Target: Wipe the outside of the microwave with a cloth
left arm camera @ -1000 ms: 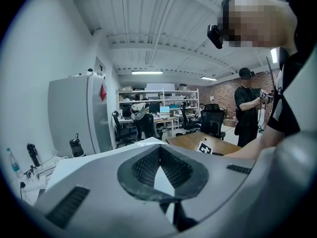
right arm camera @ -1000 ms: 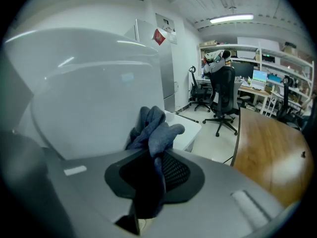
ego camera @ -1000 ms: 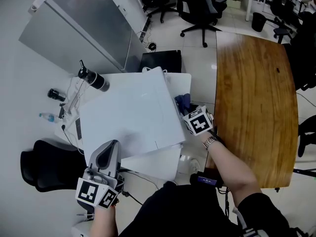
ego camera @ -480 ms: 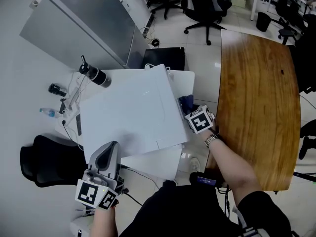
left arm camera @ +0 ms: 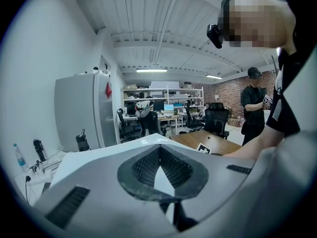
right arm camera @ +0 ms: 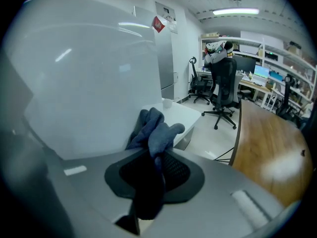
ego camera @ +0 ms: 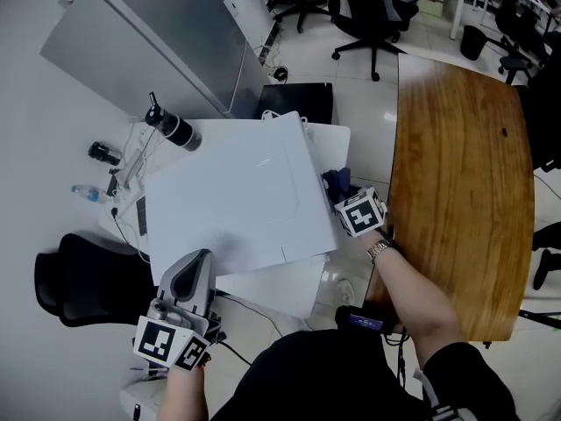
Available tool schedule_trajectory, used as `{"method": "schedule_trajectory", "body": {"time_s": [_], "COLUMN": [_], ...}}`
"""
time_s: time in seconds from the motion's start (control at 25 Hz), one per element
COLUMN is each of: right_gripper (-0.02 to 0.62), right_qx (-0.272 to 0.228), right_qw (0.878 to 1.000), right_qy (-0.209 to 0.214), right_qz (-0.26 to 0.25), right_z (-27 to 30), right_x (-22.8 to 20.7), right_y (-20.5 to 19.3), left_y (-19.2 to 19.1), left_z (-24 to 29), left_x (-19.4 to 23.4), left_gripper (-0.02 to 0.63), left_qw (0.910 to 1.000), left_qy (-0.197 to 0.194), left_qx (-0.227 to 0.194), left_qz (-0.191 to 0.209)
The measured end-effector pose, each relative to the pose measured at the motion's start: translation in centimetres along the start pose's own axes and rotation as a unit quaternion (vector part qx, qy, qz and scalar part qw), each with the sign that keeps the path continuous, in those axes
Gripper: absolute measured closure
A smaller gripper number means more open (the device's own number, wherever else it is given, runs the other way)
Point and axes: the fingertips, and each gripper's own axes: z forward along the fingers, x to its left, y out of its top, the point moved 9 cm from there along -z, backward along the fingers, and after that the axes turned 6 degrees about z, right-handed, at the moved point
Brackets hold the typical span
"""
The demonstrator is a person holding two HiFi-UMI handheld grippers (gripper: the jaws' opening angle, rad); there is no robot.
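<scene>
The white microwave [ego camera: 232,200] stands on a small white table [ego camera: 279,289]; its top fills the middle of the head view. My right gripper [ego camera: 342,193] is at the microwave's right side, shut on a dark blue cloth [ego camera: 336,182]. In the right gripper view the bunched cloth [right arm camera: 156,130] sticks out past the jaws, next to the microwave's white side wall [right arm camera: 84,73]. My left gripper [ego camera: 195,261] hovers at the microwave's near left corner, shut with nothing in it. Its closed tips [left arm camera: 159,167] point across the microwave's top [left arm camera: 85,157].
A black flask [ego camera: 173,128] and a water bottle [ego camera: 88,192] stand left of the microwave among cables. A long wooden table [ego camera: 456,165] runs along the right. A black chair [ego camera: 79,283] sits at the left and a grey cabinet [ego camera: 149,42] behind. Another person [left arm camera: 255,103] stands far off.
The right gripper with the cloth has sunk slightly along the microwave's right side. The left gripper has kept still.
</scene>
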Motion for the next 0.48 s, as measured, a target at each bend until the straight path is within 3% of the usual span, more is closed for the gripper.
{"method": "schedule_trajectory", "body": {"time_s": [0.48], "right_gripper": [0.531], "right_qx": [-0.056], "right_qw": [0.997], "right_qy": [-0.054], "right_qz": [-0.005], "right_z": [-8.6], "right_x": [2.2], "right_y": [-0.7], "left_y": [-1.2], "left_z": [-4.3], "left_x": [0.5], "left_gripper": [0.601], "left_qw": [0.9982], "left_qy": [-0.022], "left_qx": [-0.054], "left_qz": [-0.016]}}
